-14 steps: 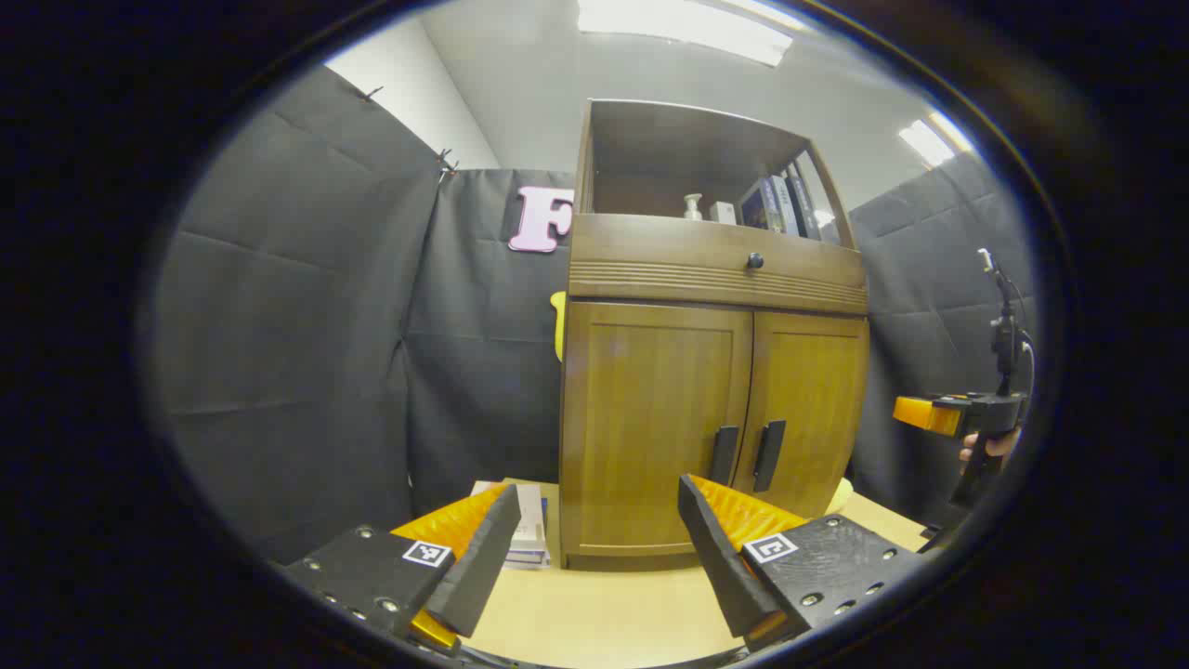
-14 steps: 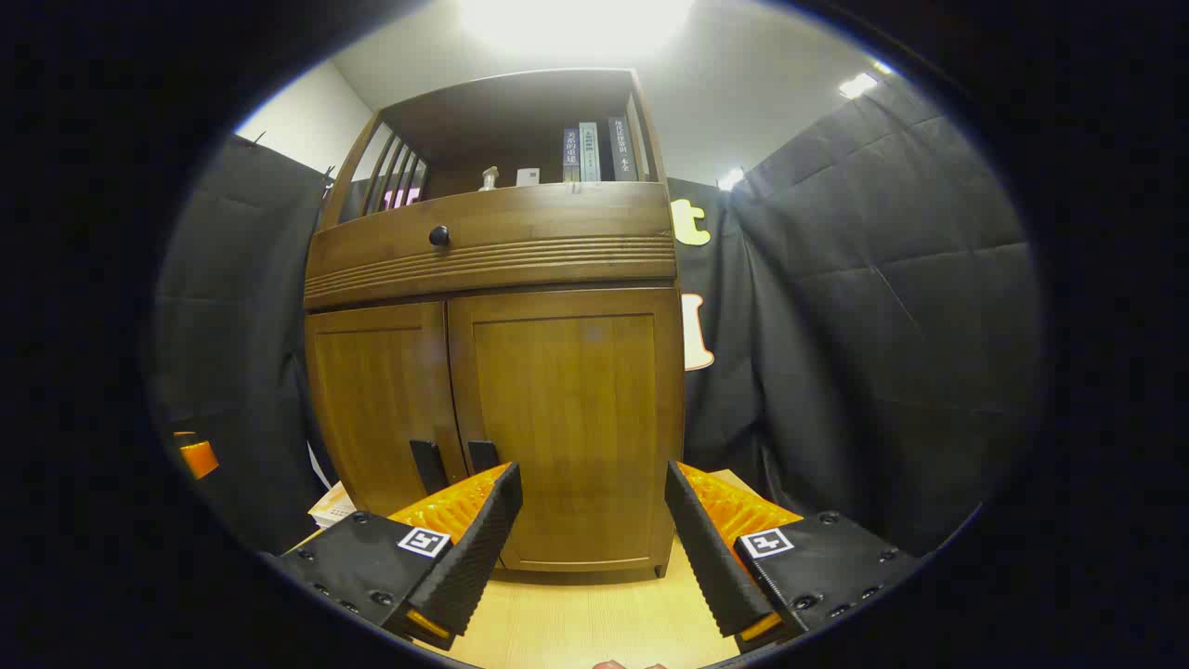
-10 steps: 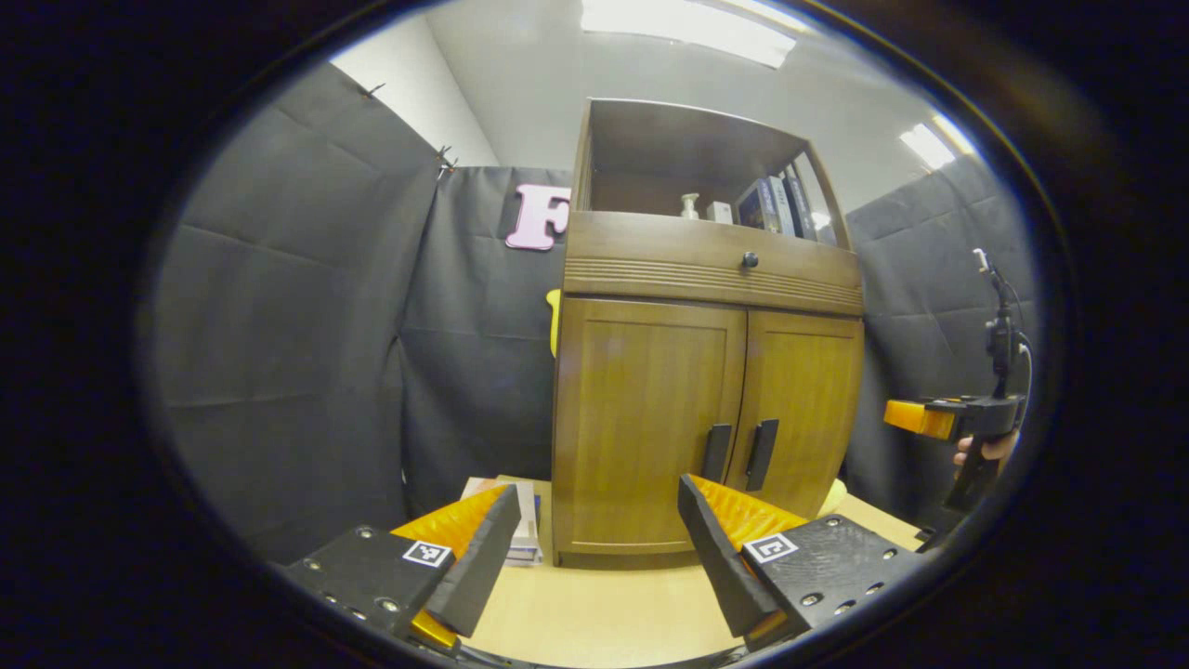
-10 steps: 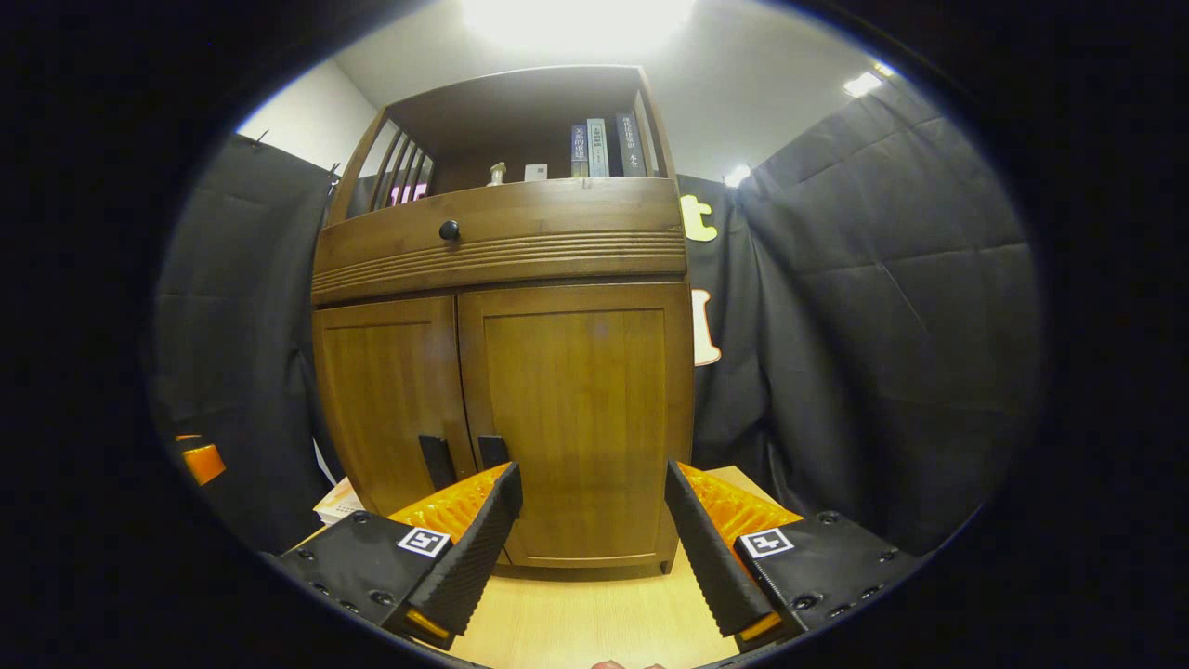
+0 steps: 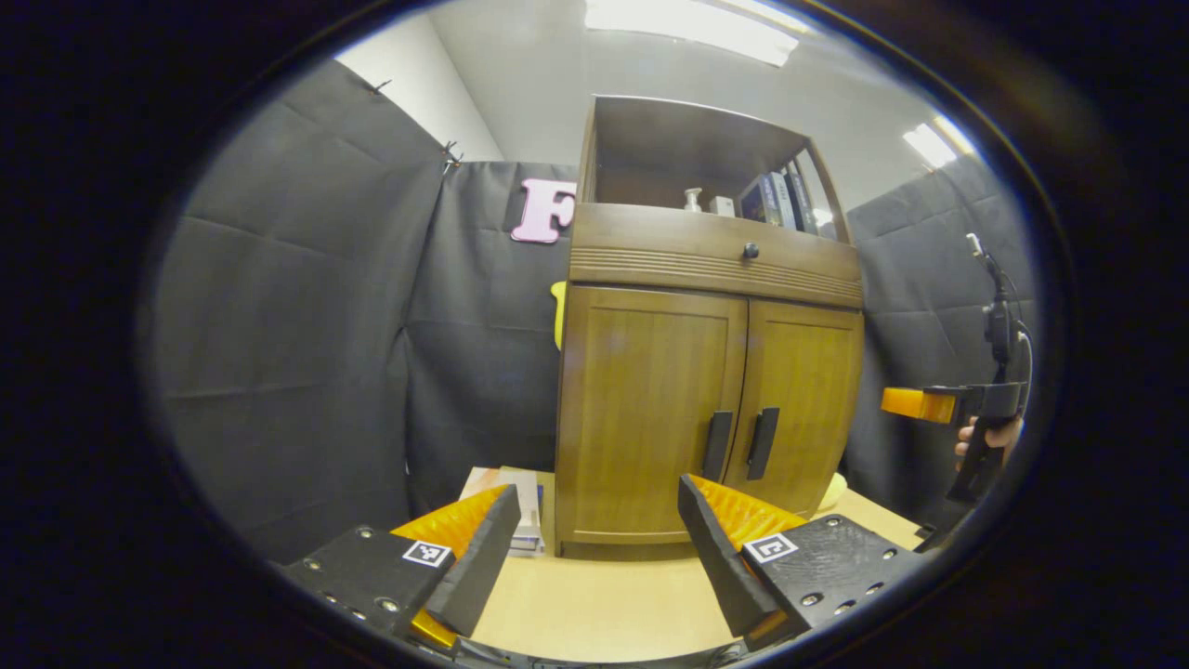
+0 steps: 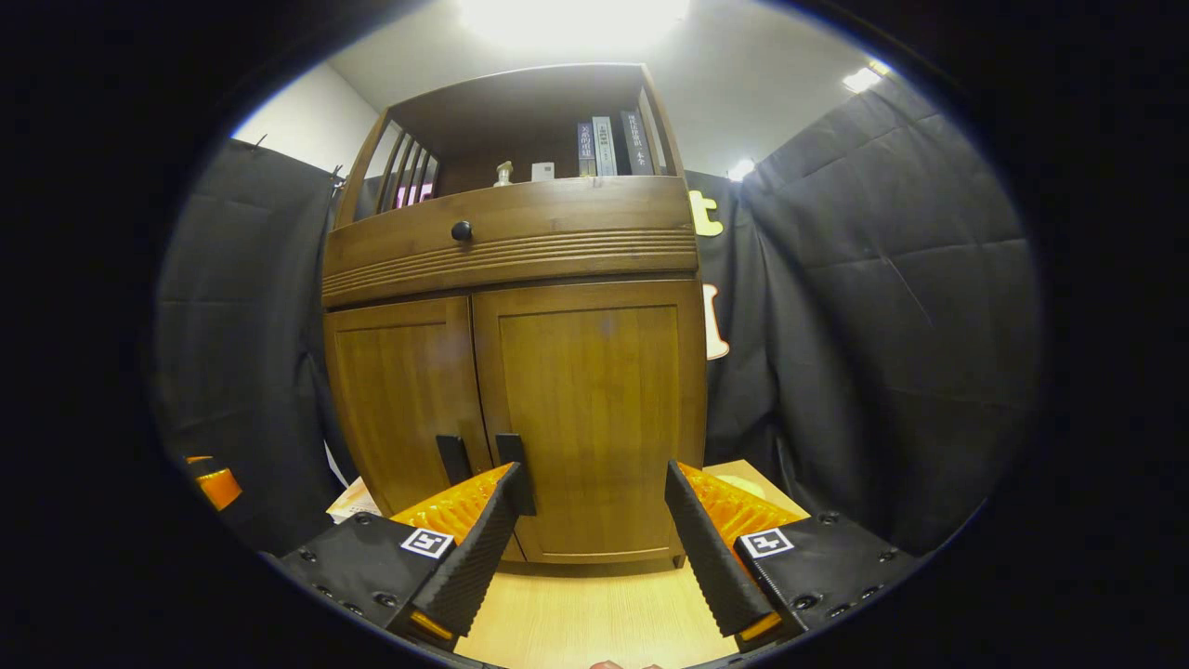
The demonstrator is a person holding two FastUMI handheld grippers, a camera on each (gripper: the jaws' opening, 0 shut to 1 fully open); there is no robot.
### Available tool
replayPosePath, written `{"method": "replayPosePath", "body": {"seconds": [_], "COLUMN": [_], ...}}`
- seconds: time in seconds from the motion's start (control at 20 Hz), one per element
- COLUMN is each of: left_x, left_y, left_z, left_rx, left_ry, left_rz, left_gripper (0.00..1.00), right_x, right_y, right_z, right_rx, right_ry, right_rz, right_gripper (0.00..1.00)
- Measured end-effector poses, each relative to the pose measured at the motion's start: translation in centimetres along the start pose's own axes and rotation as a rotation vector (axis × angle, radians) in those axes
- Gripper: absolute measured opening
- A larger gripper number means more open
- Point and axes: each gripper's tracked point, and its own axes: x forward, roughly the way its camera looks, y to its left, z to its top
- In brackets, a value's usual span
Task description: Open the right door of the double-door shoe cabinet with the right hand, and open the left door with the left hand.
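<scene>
The brown wooden shoe cabinet (image 5: 711, 269) stands on a table with both doors shut. In the left gripper view, the left door (image 5: 641, 400) and right door (image 5: 806, 390) meet at two black vertical handles (image 5: 716, 446) (image 5: 762, 443). My left gripper (image 5: 599, 492) is open and empty, some way short of the cabinet. The right gripper (image 5: 915, 402) hangs at the cabinet's right, held by a hand (image 5: 989, 435). In the right gripper view, my right gripper (image 6: 594, 474) is open and empty before the right door (image 6: 599, 409). Its left fingertip overlaps the right handle (image 6: 510, 452) in the image.
A drawer with a black knob (image 6: 461, 230) sits above the doors. The open shelf on top holds books (image 6: 608, 144) and a small bottle (image 6: 503, 173). A stack of books (image 5: 525, 506) lies left of the cabinet on the light wooden table (image 5: 594, 604).
The cabinet has slid right in the right gripper view, bringing its handles closer to my left fingertip. The left gripper view shows slightly more table. Both doors stay shut.
</scene>
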Motion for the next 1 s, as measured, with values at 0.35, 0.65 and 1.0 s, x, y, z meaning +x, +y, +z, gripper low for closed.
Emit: {"method": "replayPosePath", "body": {"seconds": [0.35, 0.65, 1.0], "left_x": [-1.1, -2.5, -3.6], "left_y": [0.5, 2.3, 4.4], "left_z": [-1.7, -2.5, -3.0], "left_rx": [0.007, -0.006, -0.001], "left_ry": [0.029, 0.054, 0.072], "left_rz": [0.032, 0.105, 0.235], "left_gripper": [1.0, 1.0, 1.0], "right_x": [2.7, 6.6, 11.6], "right_y": [2.4, 5.6, 8.6], "right_z": [0.7, 1.0, -1.0], "right_rx": [-0.004, 0.004, -0.037], "right_ry": [-0.002, 0.004, 0.035], "right_rz": [0.046, 0.104, 0.148], "right_gripper": [0.94, 0.94, 0.94]}}
